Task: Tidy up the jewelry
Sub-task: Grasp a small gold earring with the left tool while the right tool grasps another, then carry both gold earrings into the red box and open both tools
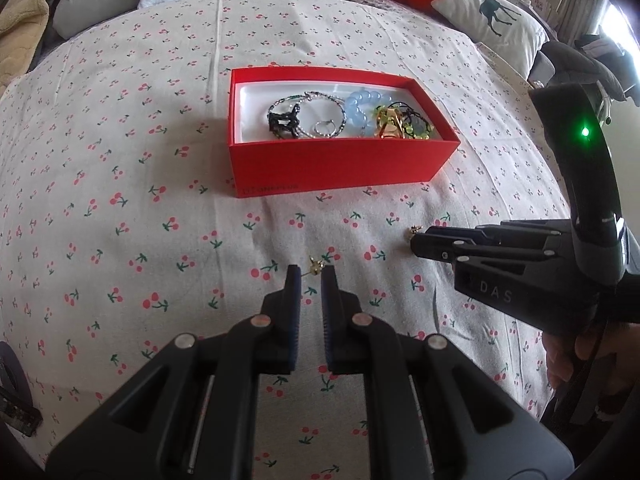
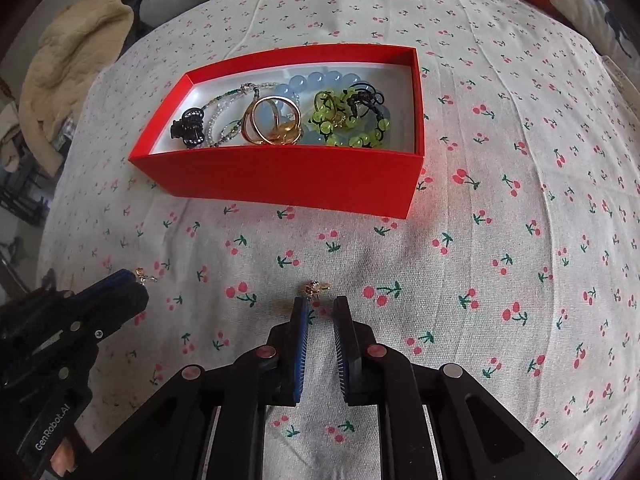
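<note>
Both grippers are working the last two gold earrings, low in each frame. The left gripper [image 1: 311, 274] is pinching its earring [image 1: 315, 264]; the right gripper [image 2: 320, 306], slightly parted, is touching its earring [image 2: 314, 288] without gripping. Next probably calls for clamping, then carrying both to the red box [image 2: 280, 184].

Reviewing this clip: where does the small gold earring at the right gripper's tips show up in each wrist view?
Left wrist view: the gold earring sits right of centre on the cherry-print sheet, at the tip of the right gripper coming in from the right edge.
Right wrist view: the same earring lies low at centre, just beyond that gripper's fingertips.
Shared landmark: the red box, farther up the sheet in both.
</note>
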`<state>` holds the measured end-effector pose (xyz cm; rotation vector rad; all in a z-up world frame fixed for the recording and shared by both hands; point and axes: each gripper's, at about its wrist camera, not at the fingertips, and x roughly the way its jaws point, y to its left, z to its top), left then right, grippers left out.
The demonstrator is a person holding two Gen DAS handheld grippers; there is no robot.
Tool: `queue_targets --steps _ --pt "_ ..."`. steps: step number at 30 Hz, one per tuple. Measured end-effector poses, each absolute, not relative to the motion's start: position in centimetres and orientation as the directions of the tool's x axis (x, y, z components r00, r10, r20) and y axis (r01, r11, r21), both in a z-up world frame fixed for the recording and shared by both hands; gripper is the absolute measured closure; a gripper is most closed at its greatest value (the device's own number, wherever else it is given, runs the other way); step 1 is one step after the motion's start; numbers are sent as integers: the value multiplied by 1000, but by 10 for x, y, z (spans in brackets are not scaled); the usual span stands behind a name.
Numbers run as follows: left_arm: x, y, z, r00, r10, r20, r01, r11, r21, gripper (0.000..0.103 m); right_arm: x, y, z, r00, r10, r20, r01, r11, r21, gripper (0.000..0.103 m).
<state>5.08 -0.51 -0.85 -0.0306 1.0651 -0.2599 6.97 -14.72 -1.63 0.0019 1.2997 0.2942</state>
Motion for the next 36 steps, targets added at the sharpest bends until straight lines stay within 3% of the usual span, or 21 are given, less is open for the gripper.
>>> queue_targets --steps 25,36 --pt "53 3 -8 459 -220 -861 178 972 -154 92 98 -124 -20 213 190 -958 -149 976 161 88" --pt "53 5 -9 461 -222 -859 177 972 -155 92 94 -113 -22 235 143 -961 -181 978 102 96"
